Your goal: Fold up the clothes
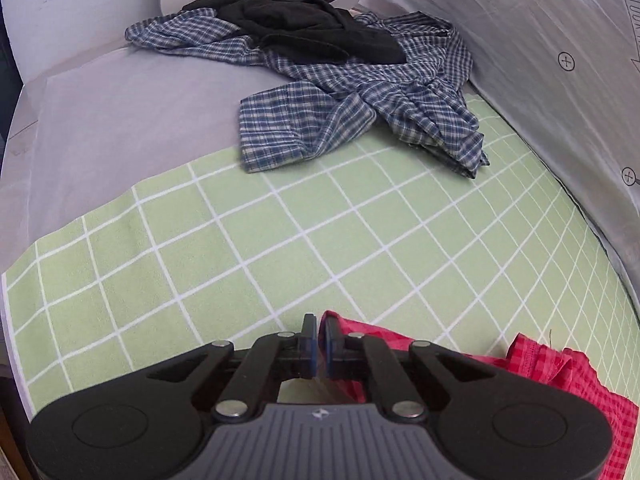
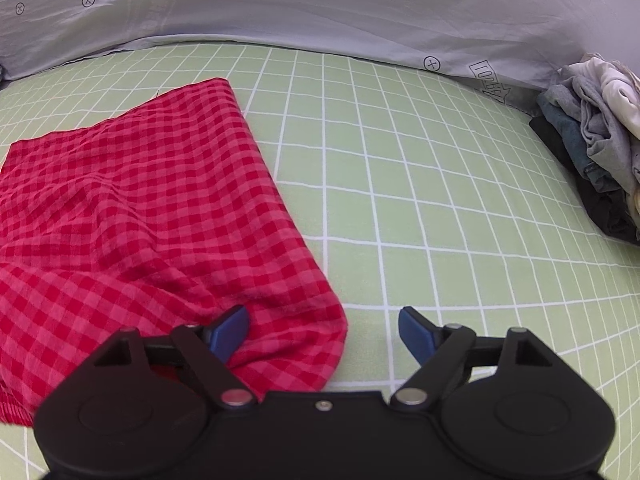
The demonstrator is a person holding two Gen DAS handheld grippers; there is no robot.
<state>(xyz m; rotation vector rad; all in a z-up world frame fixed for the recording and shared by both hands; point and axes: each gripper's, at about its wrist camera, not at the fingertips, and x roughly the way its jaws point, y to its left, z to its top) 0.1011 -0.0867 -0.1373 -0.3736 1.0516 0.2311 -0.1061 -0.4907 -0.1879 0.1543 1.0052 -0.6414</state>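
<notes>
The red gingham garment (image 2: 140, 220) lies spread on the green grid-patterned sheet (image 2: 420, 220), wrinkled across its middle, with one rounded corner reaching toward your right gripper (image 2: 324, 330). That gripper's jaws stand wide apart: the left blue pad (image 2: 230, 330) rests over the cloth's corner, while the other sits above bare sheet just beside the fabric's edge. Your left gripper (image 1: 319, 344) has its jaws drawn together to a thin slit at the garment's near edge (image 1: 560, 376); you cannot tell from this view whether any cloth is pinched between them. Farther out in the left wrist view, a blue plaid shirt (image 1: 360, 108) lies crumpled where the green sheet meets a grey sheet (image 1: 120, 120), with a black garment (image 1: 304, 20) heaped on top of it. In the right wrist view, a stack of folded clothes (image 2: 596, 140) sits at the far right, beside a grey printed pillow (image 2: 320, 8) along the back.
</notes>
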